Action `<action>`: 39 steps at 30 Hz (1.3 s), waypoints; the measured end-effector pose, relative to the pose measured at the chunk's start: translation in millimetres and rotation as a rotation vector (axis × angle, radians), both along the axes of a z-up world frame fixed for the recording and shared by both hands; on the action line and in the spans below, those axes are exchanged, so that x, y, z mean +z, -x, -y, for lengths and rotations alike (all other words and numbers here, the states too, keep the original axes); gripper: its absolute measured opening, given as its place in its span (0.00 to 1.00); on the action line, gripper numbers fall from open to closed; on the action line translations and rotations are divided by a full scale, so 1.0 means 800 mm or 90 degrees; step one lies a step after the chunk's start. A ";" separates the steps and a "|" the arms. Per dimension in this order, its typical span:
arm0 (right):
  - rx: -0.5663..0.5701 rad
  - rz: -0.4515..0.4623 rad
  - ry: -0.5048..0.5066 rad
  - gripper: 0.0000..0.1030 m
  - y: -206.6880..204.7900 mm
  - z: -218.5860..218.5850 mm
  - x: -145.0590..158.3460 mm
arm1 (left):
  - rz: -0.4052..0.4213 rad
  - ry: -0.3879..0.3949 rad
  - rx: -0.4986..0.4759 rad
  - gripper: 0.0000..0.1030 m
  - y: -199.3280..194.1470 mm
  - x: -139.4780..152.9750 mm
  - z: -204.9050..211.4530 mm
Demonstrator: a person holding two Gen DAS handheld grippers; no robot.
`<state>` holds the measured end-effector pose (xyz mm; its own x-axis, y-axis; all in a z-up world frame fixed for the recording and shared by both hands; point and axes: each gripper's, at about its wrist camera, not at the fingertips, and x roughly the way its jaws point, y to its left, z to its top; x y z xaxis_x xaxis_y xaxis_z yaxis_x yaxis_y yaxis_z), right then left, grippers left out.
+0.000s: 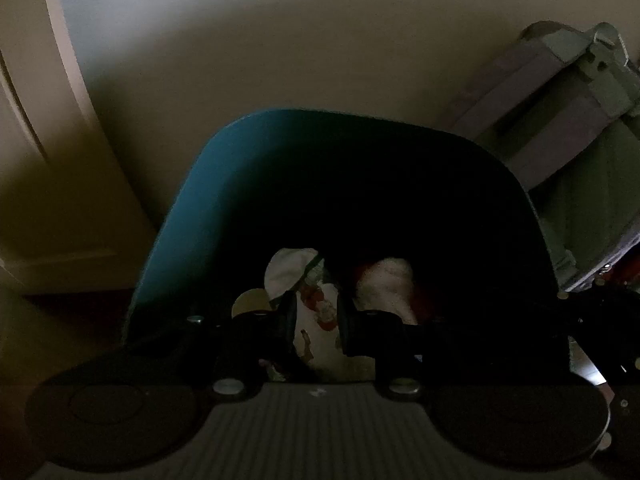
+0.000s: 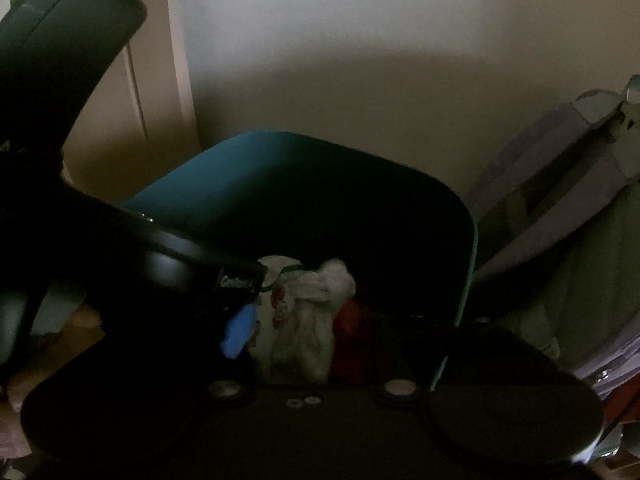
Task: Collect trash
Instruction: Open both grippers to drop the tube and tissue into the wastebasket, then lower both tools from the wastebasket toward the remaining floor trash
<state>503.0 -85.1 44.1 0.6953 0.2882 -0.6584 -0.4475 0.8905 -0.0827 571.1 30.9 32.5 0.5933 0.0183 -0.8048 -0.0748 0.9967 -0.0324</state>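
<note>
Left gripper [image 1: 314, 322]: lower centre of the left wrist view, black fingers [image 1: 286, 320] standing close together, clamped on a white printed wrapper [image 1: 316, 320] with red figures; its crumpled upper part rises just above the left finger.

Right gripper [image 2: 316, 344]: lower centre of the right wrist view, too dark to make out the fingers. Nothing seen pinched; whether its jaws stand apart cannot be told from the view.

Trash in bin: a crumpled white paper wad [image 1: 386, 284] lies right of the wrapper with something red [image 2: 352, 336] beside it. In the right wrist view the white crumpled trash [image 2: 316, 312] sits centre frame, the left gripper's dark body crossing the left side with a blue tab [image 2: 240, 332] on it.

Teal bin [image 1: 208, 208]: mid-frame in both views, open top, dark interior, trash at its bottom.

Folded purple-and-grey item [image 1: 560, 120]: right edge, beside the bin.

Beige wall [image 1: 300, 40]: upper frame, behind the bin. Pale door frame [image 1: 60, 80] at upper left.
</note>
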 end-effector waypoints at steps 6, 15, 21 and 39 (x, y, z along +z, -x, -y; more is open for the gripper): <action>-0.010 0.011 -0.030 0.60 0.034 0.012 0.025 | 0.016 -0.006 -0.007 0.20 0.033 0.027 0.004; -0.021 0.042 -0.049 0.65 0.108 0.032 0.072 | 0.057 0.003 -0.014 0.20 0.121 0.080 0.008; -0.021 0.055 -0.056 0.68 0.170 0.045 0.087 | 0.073 0.001 -0.021 0.20 0.192 0.102 0.012; -0.022 0.054 -0.135 0.76 0.339 0.088 0.065 | 0.108 0.011 -0.072 0.60 0.370 0.081 0.019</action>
